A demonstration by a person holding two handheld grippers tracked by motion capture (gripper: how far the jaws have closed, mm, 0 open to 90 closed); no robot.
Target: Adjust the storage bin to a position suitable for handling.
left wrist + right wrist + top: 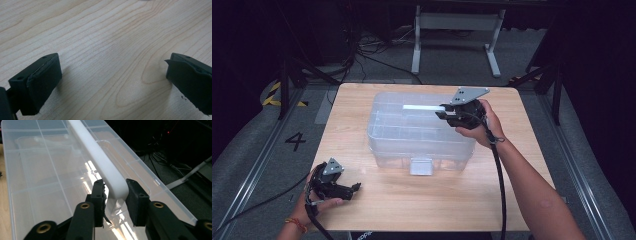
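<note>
Centrally on the pale wood-grain surface (422,200) sits one clear plastic storage box (419,132), boxy, with a ribbed, glossy lid and a grey front latch (421,166). One white smooth bar handle (100,157) runs along the lid. Right gripper (114,195) has its two black jaws closed against the handle's rounded end. Left gripper (354,188) rests low near the surface's front left corner, well apart from the box, jaws wide apart, holding nothing. Dark floor, cables and a white frame (457,30) lie beyond.

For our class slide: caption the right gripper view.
Right gripper straddling the white handle on a clear box.
</note>
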